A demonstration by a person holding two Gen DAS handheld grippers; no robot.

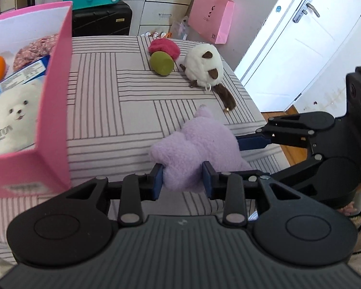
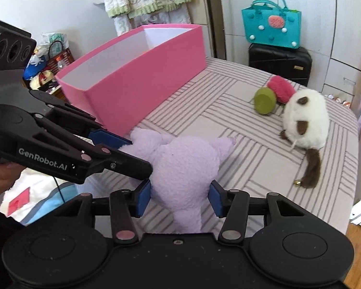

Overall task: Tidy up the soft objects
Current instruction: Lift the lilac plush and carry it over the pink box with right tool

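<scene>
Counts: 2 claws, left claw & right claw. 1 purple plush. 1 white-brown plush. 1 pink-green plush. 1 pink box. 1 teal bag, 1 black suitcase, 1 pink paper bag.

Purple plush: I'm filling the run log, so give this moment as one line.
purple plush | left gripper: shut on it | right gripper: shut on it | pink box: beside, apart
</scene>
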